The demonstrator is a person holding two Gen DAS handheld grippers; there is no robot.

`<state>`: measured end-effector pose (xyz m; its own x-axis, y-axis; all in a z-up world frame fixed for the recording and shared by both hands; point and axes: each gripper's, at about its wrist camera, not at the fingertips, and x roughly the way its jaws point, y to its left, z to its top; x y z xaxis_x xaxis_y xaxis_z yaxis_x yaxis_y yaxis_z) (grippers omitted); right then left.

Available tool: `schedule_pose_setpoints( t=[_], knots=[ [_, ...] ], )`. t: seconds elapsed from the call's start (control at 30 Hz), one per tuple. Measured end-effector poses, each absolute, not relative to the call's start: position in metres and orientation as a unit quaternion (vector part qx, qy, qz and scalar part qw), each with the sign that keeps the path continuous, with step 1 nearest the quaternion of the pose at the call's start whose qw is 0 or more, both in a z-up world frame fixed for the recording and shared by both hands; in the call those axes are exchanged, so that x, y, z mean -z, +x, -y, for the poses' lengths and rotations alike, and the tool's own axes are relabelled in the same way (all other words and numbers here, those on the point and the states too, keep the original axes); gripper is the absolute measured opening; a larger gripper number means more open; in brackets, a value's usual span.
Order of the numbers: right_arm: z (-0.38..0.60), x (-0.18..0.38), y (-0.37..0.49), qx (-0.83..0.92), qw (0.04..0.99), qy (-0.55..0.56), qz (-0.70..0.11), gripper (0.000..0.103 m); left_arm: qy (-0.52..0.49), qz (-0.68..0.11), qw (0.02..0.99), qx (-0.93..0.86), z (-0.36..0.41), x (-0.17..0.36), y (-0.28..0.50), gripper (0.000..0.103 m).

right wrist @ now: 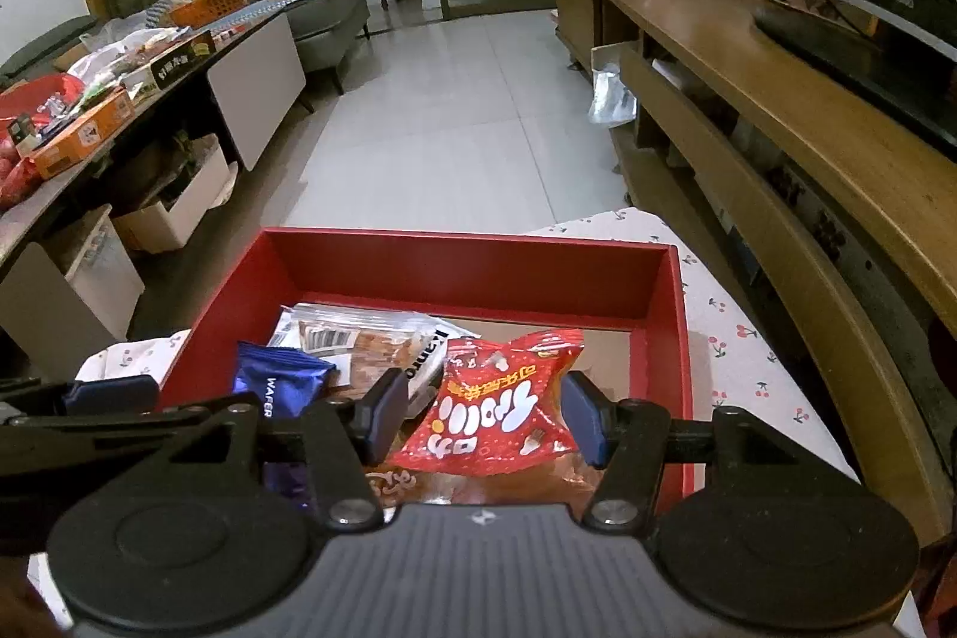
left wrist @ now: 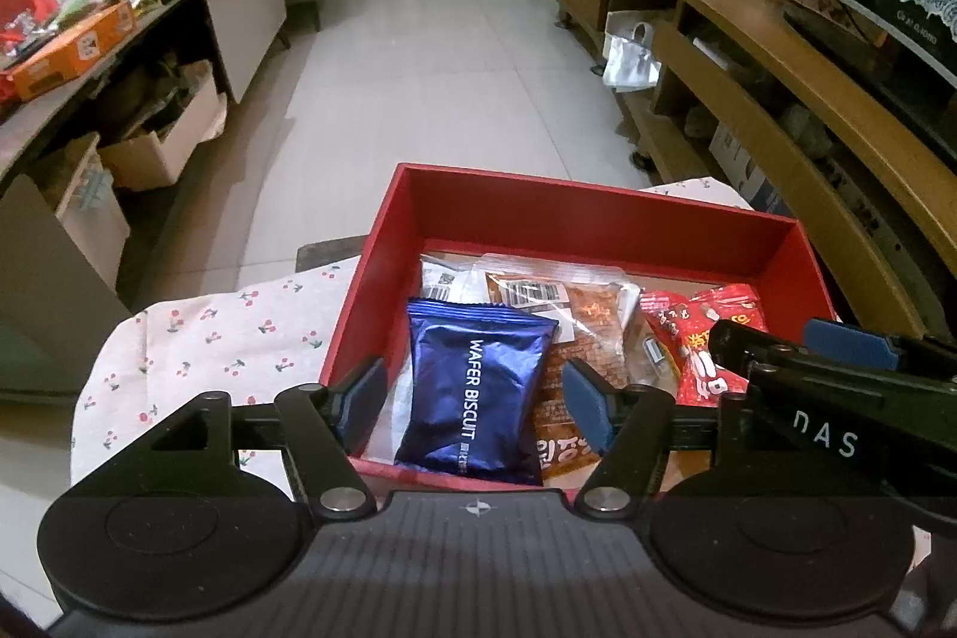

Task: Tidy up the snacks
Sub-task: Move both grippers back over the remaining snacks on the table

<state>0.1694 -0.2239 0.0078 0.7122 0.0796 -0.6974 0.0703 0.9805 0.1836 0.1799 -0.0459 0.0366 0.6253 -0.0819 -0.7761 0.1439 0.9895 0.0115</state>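
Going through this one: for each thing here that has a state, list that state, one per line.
Red box: open, no lid, partly filled with snacks.
Blue wafer biscuit packet: sealed, lying in the box, untouched.
Red snack bag: sealed, crumpled, in the box between the right tongs' pads.
Orange snack packets: sealed, lying under the others.
Left tongs: open, empty.
Right tongs: open, pads not pressing the bag.

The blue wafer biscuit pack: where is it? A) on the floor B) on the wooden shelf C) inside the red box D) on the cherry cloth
C: the blue wafer biscuit pack lies inside the red box, next to other snack packs and between the open fingers of the left gripper.
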Motion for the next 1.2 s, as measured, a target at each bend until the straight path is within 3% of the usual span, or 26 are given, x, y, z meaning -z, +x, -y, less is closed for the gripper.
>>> schedule_pose_setpoints(
  t=[0.77,1.2],
  knots=[
    [0.195,-0.017,0.125,-0.066,0.915,0.076,-0.39,0.069,0.016,-0.451,0.89,0.06,-0.004,-0.041,0.141,0.082],
    [0.147,0.015,0.121,-0.117,0.871,0.092,-0.468,0.069,0.0,-0.482,0.876,0.029,-0.052,-0.036,0.128,0.083]
  ],
)
